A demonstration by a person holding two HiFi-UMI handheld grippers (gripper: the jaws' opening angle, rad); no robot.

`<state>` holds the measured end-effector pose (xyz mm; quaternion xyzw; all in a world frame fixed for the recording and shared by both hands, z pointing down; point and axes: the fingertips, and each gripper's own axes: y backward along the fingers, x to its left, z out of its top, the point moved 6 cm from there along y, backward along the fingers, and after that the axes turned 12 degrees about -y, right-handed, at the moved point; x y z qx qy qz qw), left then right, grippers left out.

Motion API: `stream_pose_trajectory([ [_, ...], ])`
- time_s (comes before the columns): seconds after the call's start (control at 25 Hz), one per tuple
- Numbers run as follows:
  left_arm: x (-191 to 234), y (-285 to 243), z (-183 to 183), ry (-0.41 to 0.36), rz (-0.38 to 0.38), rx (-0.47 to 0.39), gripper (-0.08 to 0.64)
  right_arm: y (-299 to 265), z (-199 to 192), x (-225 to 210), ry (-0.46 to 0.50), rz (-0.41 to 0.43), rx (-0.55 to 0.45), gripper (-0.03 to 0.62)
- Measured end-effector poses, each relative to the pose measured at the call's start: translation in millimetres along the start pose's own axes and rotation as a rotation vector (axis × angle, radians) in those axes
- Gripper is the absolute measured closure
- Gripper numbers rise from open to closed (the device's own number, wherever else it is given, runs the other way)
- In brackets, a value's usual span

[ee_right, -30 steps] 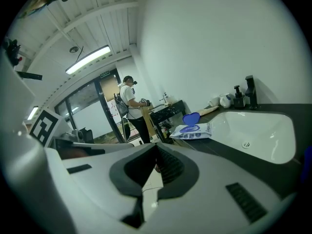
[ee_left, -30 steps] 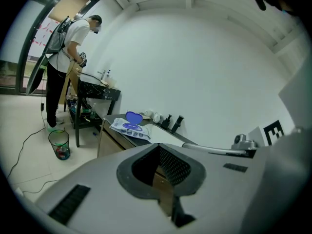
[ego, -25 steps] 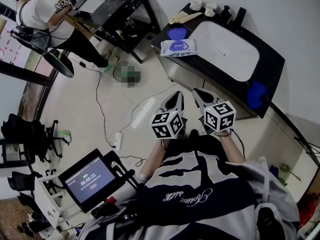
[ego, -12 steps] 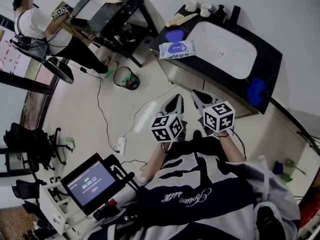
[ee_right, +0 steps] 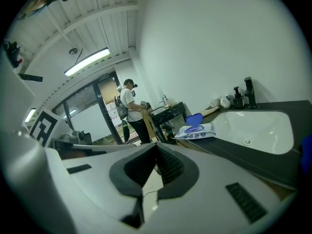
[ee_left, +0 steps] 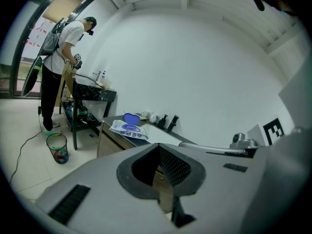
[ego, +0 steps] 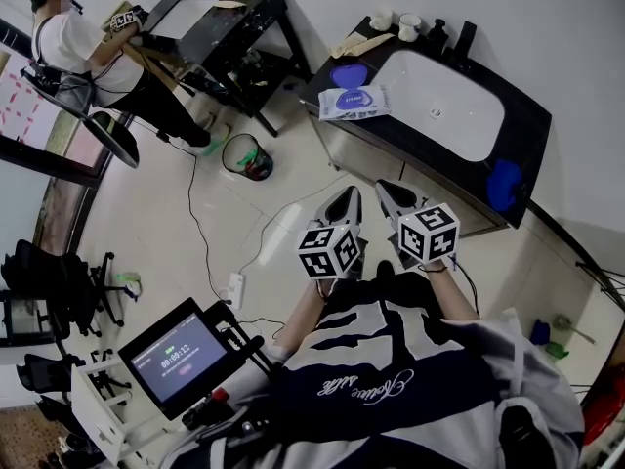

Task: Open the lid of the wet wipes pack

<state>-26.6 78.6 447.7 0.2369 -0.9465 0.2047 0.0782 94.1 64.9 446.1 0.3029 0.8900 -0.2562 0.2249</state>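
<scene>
Probably light, soft, slippery: white-and-blue foil wet wipes pack [ego: 354, 101] at twelve o'clock; stiff blue heart-shaped lid [ego: 348, 74] standing up, best pinched at rim. Pressed together and empty on left gripper [ego: 344, 198] and right gripper [ego: 389, 193] alike.

Dark top [ego: 391, 360] with white patches and pale script lettering
Left grey claw [ego: 346, 195] and right grey claw [ego: 387, 188] each bear a black-and-white marker cube [ego: 330, 247].

Two grippers [ego: 342, 203] [ego: 395, 195], one wipes pack [ego: 354, 101], two cups [ego: 380, 19] [ego: 409, 25], one bin [ego: 247, 154]
</scene>
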Motion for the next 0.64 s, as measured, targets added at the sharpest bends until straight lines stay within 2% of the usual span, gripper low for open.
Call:
stream_pose_trajectory([
  [0.64, -3.0, 5.0, -4.4, -0.005, -0.033, -0.005, 0.561, 9.5, -10.0, 1.4, 0.001, -0.034, -0.02, 0.593],
])
